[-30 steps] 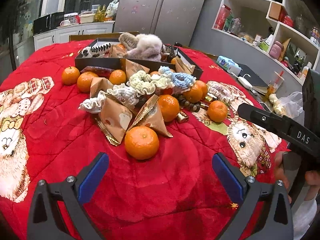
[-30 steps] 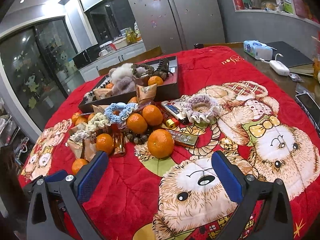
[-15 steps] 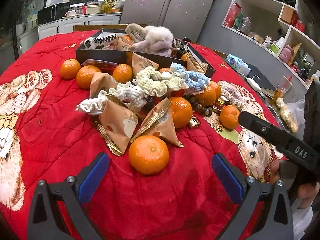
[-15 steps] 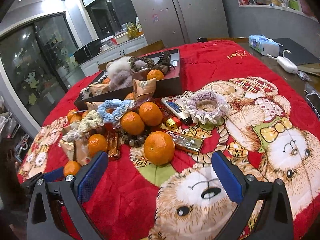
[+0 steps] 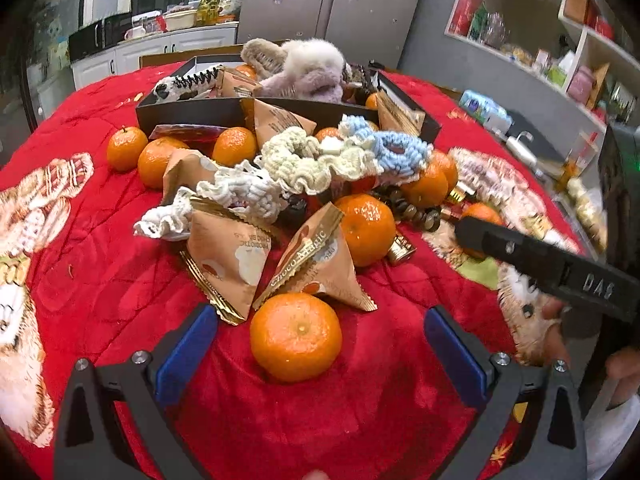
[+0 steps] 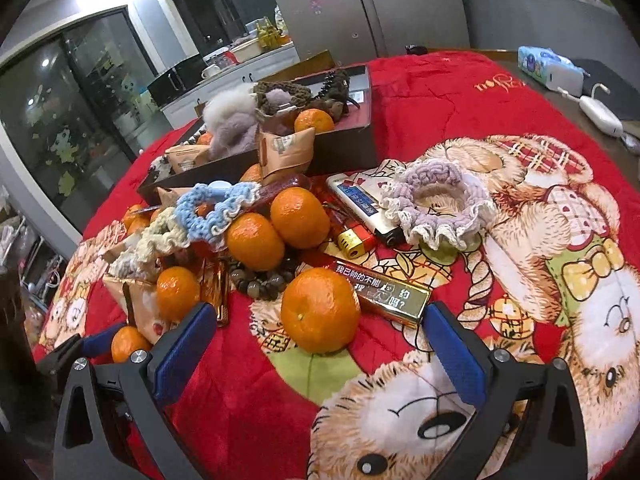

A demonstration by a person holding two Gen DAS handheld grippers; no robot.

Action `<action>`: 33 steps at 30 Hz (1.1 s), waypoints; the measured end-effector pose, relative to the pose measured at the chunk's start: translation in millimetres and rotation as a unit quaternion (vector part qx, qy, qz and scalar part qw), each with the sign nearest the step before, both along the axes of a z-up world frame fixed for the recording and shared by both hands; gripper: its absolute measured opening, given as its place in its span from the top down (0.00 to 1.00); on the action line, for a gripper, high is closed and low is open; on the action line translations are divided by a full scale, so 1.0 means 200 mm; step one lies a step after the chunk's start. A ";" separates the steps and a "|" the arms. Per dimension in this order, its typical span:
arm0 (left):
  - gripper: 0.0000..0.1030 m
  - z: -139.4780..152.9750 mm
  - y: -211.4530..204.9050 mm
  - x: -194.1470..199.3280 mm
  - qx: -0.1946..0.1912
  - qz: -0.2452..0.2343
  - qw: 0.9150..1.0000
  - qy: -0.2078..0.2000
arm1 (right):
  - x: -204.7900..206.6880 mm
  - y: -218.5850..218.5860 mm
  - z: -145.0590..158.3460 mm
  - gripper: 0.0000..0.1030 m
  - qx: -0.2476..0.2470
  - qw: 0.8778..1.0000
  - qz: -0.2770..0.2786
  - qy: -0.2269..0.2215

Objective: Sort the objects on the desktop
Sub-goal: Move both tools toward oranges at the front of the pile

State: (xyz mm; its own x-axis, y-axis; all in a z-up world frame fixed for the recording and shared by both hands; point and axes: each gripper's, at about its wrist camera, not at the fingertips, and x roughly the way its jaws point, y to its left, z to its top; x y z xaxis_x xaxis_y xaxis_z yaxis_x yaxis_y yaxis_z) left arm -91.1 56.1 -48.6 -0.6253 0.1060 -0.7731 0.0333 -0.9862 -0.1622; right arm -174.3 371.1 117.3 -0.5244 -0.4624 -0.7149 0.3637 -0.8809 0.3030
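A heap of tangerines, crocheted scrunchies and brown snack packets lies on a red bear-print cloth [image 5: 100, 272]. My left gripper [image 5: 320, 344] is open, and the nearest tangerine [image 5: 296, 338] sits between its blue pads, untouched. My right gripper [image 6: 316, 348] is open too, with another tangerine [image 6: 320, 310] just ahead between its fingers. A gold lighter [image 6: 384, 294] rests against that fruit. Behind the heap stands a black box [image 5: 192, 110] holding fluffy scrunchies, packets and a tangerine. The right gripper's dark body [image 5: 560, 272] crosses the left wrist view.
A purple scrunchie [image 6: 436, 200], a white lighter [image 6: 360, 208], a small red and gold lighter [image 6: 354, 240] and a bead bracelet [image 6: 260, 280] lie by the right gripper. Tissue pack [image 6: 548, 66] and charger [image 6: 600, 114] sit on bare table at far right. Shelves line the wall.
Both grippers have moved forward and lower toward the heap. Each nearest tangerine now sits closer, between the open fingers. Nothing on the cloth has shifted.
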 end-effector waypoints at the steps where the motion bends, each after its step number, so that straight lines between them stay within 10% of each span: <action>1: 0.00 -0.01 0.03 -0.01 -0.019 -0.001 1.000 -0.006 | 0.00 0.00 0.00 0.00 -0.003 1.000 0.000 0.000; 4: 0.00 -0.02 0.10 -0.04 -0.074 -0.002 0.997 -0.021 | -0.01 0.03 0.00 0.00 -0.021 1.000 -0.004 -0.003; 31: 0.01 -0.02 0.06 -0.02 -0.057 0.000 0.998 -0.018 | 0.00 0.06 0.00 0.00 -0.066 0.998 -0.005 -0.017; 33: 0.08 -0.01 0.05 -0.01 -0.053 0.004 0.999 -0.013 | 0.01 0.05 0.01 0.11 -0.051 0.998 -0.016 -0.015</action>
State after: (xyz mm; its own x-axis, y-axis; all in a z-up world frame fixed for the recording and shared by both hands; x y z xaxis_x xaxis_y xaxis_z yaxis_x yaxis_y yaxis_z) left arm -93.5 66.4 -50.5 -0.6052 0.0179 -0.7959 0.0443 -0.9974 -0.0561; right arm -171.8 382.0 119.6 -0.5189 -0.5176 -0.6803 0.3253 -0.8555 0.4029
